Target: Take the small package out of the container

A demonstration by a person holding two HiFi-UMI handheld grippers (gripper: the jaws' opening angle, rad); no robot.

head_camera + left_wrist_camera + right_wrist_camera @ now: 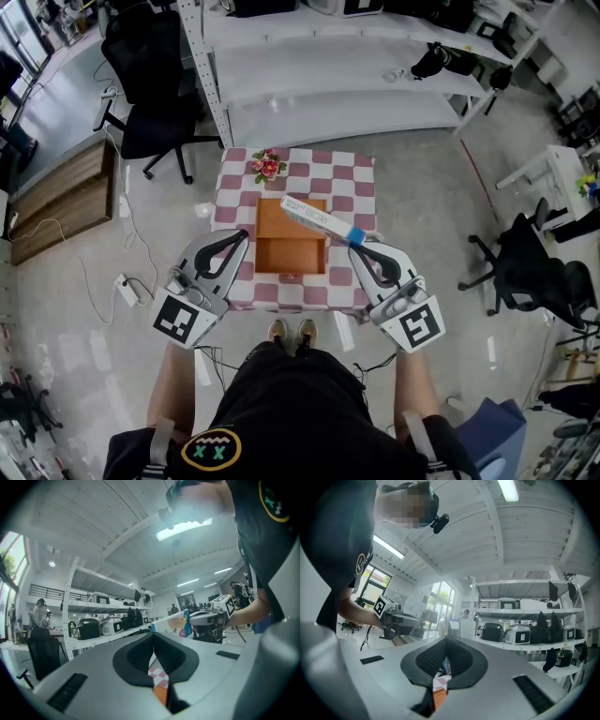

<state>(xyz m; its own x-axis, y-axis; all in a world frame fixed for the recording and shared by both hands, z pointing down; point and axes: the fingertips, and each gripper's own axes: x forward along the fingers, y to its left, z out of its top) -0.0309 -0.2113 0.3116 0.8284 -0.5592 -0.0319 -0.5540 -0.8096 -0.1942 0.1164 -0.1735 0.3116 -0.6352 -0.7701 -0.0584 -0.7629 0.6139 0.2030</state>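
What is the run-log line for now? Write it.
right gripper: shut on package | package: held over container | left gripper: shut, empty

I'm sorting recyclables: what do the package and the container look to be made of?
Package: probably printed cardboard, smooth white with a blue end. Its straight edges and flat faces suggest a carton. Container: likely wood or fibreboard, matt orange-brown, with thick plain walls. No grain shows clearly enough to tell which.

The right gripper (446,640) has its jaws closed on a thin blue-edged sliver, seemingly the small package (446,664); below them show checkered cloth (440,682) and the orange container (439,698)
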